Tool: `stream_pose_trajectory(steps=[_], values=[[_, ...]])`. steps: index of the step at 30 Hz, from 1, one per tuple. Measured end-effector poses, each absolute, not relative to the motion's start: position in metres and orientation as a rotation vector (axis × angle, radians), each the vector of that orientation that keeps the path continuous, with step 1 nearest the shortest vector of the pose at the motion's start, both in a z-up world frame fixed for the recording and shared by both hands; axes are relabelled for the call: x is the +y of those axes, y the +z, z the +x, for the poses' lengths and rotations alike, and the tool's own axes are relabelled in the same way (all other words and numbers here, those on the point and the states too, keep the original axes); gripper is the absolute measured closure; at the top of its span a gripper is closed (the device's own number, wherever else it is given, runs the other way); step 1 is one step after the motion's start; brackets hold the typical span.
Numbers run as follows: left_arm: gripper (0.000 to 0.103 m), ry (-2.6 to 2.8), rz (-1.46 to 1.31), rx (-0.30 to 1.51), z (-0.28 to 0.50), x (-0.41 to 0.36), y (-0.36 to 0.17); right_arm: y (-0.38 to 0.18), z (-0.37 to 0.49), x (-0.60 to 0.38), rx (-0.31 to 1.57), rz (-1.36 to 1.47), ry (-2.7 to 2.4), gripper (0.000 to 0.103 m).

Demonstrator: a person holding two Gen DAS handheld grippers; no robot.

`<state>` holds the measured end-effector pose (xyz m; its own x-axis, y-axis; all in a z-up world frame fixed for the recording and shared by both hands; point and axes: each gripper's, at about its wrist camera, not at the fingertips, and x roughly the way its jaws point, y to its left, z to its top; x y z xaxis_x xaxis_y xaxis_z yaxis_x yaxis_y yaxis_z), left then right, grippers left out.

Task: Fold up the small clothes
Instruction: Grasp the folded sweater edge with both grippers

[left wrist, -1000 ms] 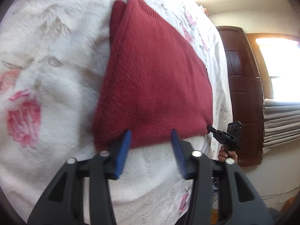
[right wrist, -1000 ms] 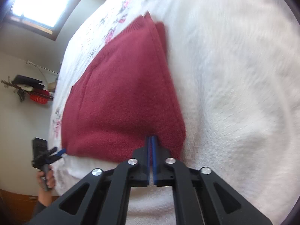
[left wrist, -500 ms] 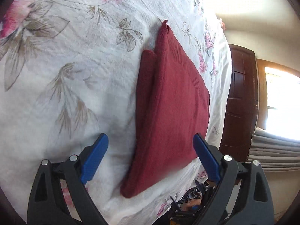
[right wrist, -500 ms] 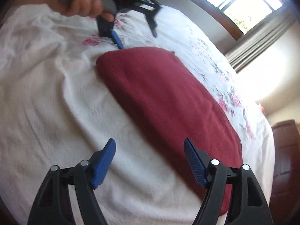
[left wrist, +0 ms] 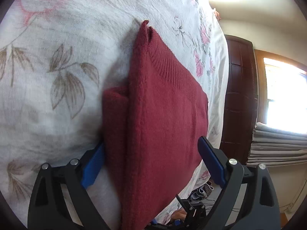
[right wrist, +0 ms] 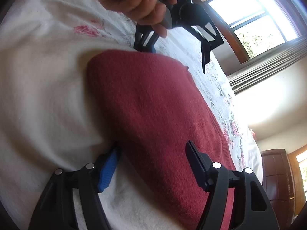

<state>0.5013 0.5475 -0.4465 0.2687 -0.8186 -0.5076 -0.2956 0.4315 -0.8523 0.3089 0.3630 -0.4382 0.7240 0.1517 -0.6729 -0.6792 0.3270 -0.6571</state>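
**Folded red sweater bracketed at both ends**

The folded red sweater [left wrist: 165, 118] lies on the floral bedspread [left wrist: 57, 76], close to the bed's long side edge, where the cloth drops off toward a dark wooden door [left wrist: 239, 95]. On the sweater's other side the bedspread runs wide and bare of other items.

The left gripper [left wrist: 151, 163] stands spread wide, one blue pad [left wrist: 92, 168] against the sweater's thick folded edge on the inner side, the other finger raised over the fabric on the door side; nothing is pinched. The right gripper [right wrist: 151, 164] is likewise spread, its blue pad [right wrist: 107, 172] just beside the sweater's edge and its dark finger above the knit.

The left wrist view shows the ribbed hem band running along the sweater on the door side, a tucked layer bulging out on the inner side, and a pointed corner at the far end. The right wrist view shows the rounded opposite end, with the person's hand [right wrist: 138, 2] holding the left gripper there, and a bright window [right wrist: 253, 11] beyond.

The sweater's long axis runs along the bed edge, from one gripper to the other.
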Motion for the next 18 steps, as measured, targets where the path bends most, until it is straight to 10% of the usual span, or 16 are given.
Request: stream_pose_trajectory(steps=[7,18], values=[[0.013,-0.46,-1.077,1.358,0.52,0.535,-0.445,-0.439,0.314,0.391,0.505,-1.08,0.577,0.039],[0.064,-0.321,-1.039,1.426,0.526,0.542,-0.447,-0.435,0.304,0.41,0.542,-0.96,0.602,0.062]])
